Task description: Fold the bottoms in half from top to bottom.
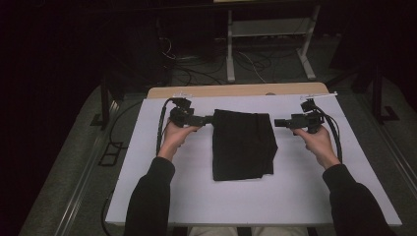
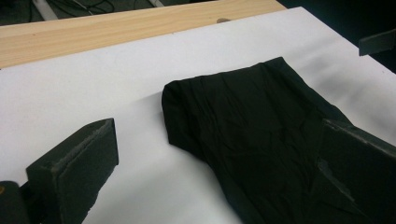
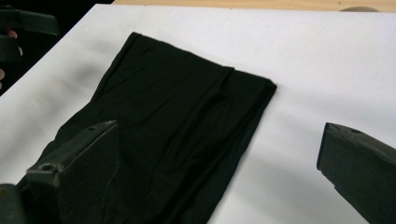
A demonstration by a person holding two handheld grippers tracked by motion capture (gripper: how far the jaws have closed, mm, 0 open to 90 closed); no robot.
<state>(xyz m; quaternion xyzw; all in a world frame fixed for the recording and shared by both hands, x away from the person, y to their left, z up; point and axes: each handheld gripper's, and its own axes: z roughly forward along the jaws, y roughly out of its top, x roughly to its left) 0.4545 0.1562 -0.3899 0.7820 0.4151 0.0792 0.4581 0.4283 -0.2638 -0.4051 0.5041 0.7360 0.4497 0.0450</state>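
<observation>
Black creased folded cloth [image 1: 242, 145] on smooth white sheet [image 1: 295, 191], wooden edge [image 1: 236, 91] behind

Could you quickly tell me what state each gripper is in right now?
Left gripper: open, at the black cloth's edge.
Right gripper: open, holding nothing.

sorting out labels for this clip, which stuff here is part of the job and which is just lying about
Part of the job:
- black folded cloth
- left gripper, open at the cloth's far left corner
- right gripper, open by its far right corner

Just there:
- white sheet over the table
- white frame and loose cables on the floor behind
</observation>
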